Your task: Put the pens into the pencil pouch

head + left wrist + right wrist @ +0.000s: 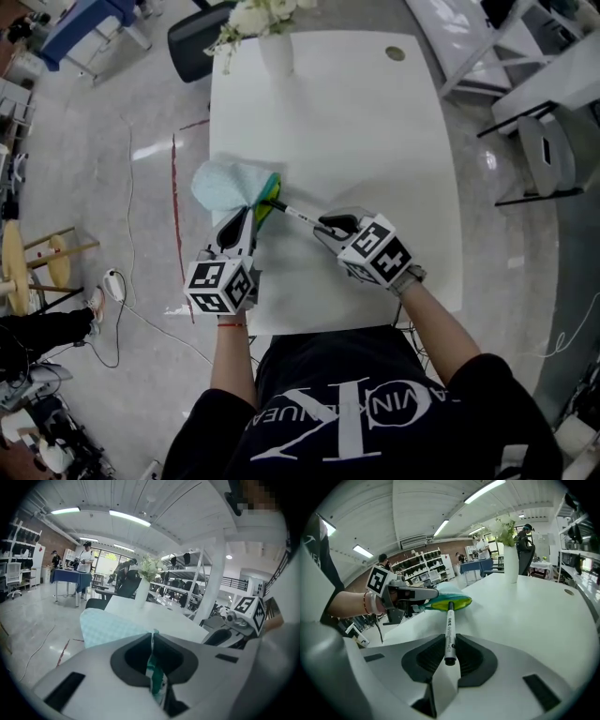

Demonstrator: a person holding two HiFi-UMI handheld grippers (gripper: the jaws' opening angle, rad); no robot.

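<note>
The left hand-held gripper [246, 219] pinches the pale-blue checked fabric pouch [223, 184] at its mouth, left on the white worktop [375, 141], apparently so the right hand-held gripper [328, 228], clenching a slim white pen [298, 215], can feed it in.

We read white lettering on the person's black shirt [349, 412], which appears upside down in the head view. It shows a large "K" crossed by a line containing "VIN" and further letters we cannot resolve. The pen [450, 631] carries dark print along its white barrel in the right gripper view, too small to read.
</note>
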